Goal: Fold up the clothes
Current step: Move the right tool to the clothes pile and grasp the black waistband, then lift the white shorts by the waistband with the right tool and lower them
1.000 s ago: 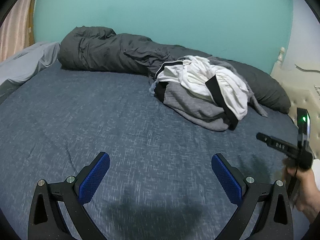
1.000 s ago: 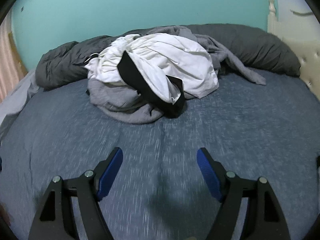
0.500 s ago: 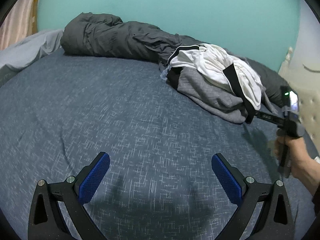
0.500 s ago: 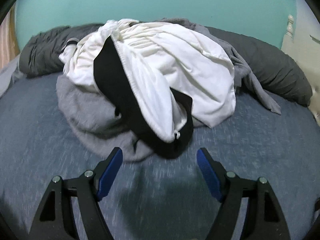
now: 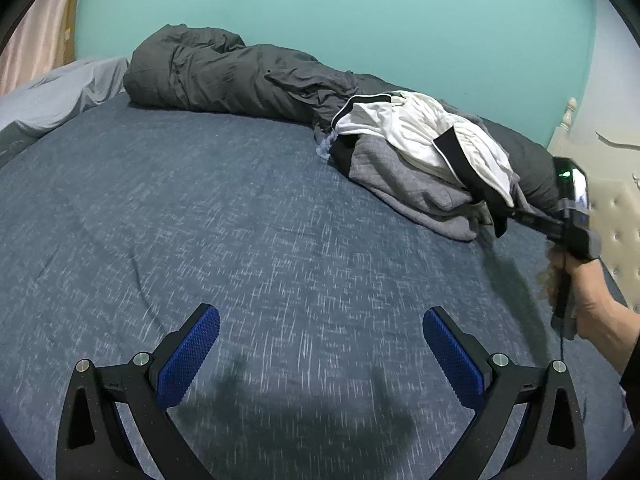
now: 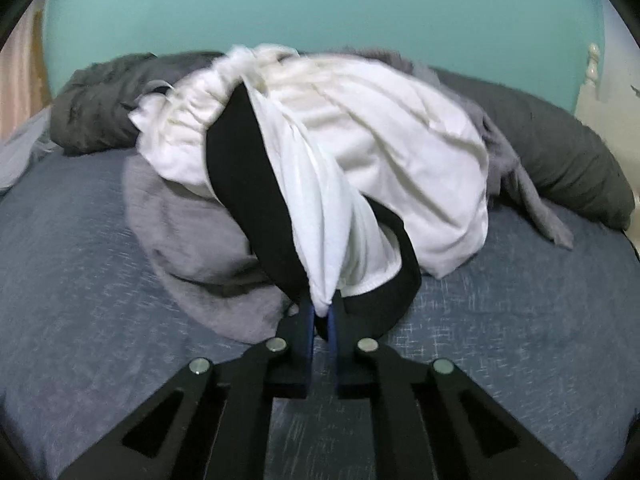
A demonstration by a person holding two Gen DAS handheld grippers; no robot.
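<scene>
The right gripper (image 6: 323, 314) has its fingers clamped on the near hem of the white garment (image 6: 360, 152), pinching a bunched white fold beside its broad black band. That garment, crumpled and creased, sits on a grey sweatshirt (image 6: 192, 232) at the far side of the bed (image 5: 200, 220), against a dark rolled duvet (image 5: 224, 76). The left gripper (image 5: 322, 354) hovers over bare sheet, fingers wide apart and empty.

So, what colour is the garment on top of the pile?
The top garment is white with a broad black band, clearest in the right wrist view.
</scene>
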